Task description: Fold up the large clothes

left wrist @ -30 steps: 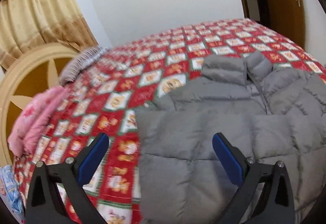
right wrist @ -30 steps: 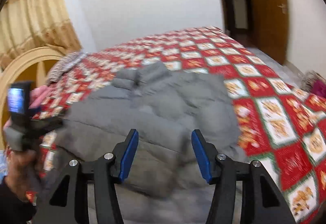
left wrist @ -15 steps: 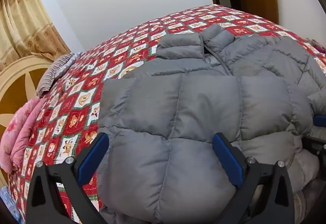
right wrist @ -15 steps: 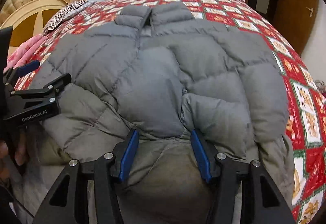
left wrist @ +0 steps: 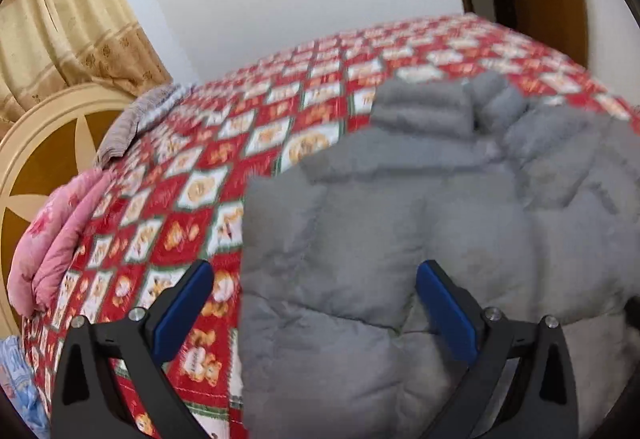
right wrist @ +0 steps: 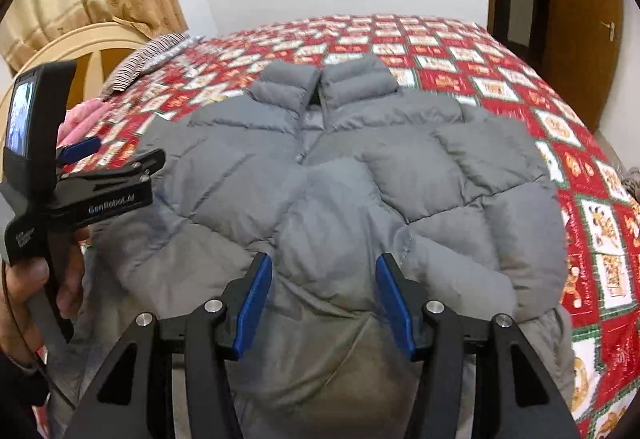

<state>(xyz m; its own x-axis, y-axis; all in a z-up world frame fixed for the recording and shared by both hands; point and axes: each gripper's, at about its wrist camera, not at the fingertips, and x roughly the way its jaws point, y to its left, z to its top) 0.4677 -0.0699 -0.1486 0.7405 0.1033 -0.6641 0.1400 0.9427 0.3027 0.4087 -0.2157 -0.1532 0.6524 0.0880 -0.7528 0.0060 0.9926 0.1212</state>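
Right gripper over puffy grey quilted jacket, collar up.

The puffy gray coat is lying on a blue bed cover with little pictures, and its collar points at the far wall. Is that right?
Not quite: the bed cover is red with little pictures, not blue, as the right wrist view shows. The puffy gray coat does lie on it, with its collar pointing at the far wall.

Both wrist views were aimed obliquely down, close over the grey jacket on the bed; jacket, bedspread and headboard were shared.
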